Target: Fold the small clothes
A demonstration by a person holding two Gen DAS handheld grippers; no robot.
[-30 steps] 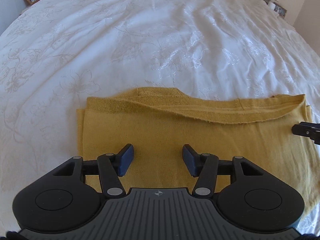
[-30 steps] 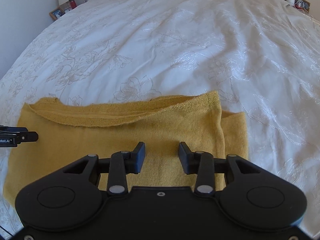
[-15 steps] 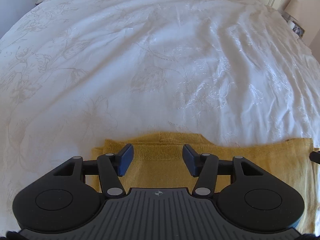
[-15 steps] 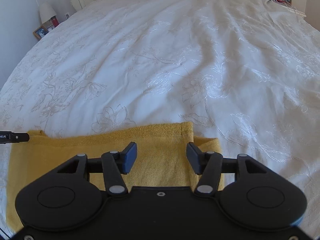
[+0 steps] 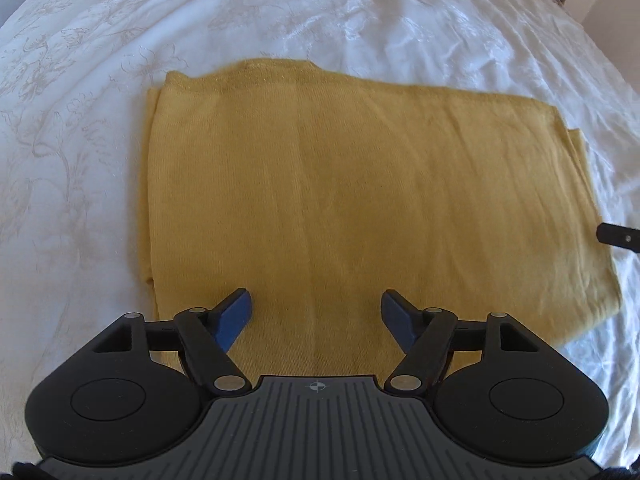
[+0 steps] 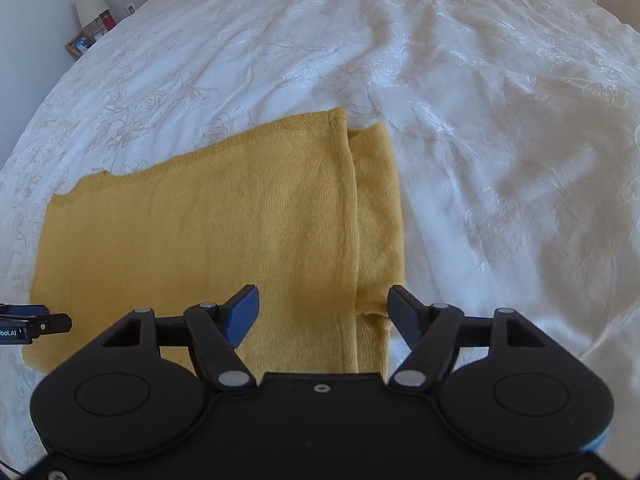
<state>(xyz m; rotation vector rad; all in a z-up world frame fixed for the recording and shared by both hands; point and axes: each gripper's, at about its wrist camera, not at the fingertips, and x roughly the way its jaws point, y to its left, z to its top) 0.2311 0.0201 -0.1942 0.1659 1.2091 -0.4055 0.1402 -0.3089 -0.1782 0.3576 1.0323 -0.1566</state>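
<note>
Lying flat on the embroidered white bedspread (image 5: 360,12), a mustard knit garment (image 5: 340,184) forms a folded rectangle; left gripper (image 5: 316,312) and right gripper (image 6: 322,308) hover over it, jaws wide, empty.

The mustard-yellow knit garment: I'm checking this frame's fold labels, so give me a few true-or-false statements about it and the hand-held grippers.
1. The mustard-yellow knit garment lies folded on a white embroidered bedspread. True.
2. The left hand-held gripper is clamped on the garment. False: its jaws stand apart with only flat cloth showing between them, and nothing is gripped.
3. In the right wrist view, a narrower layer of the garment sticks out beyond the right edge of the top layer. True.
4. The right hand-held gripper is shut. False: its jaws stand wide apart above the garment's right edge.
5. A lamp stands on the garment. False: it stands beside the bed, far left.
</note>
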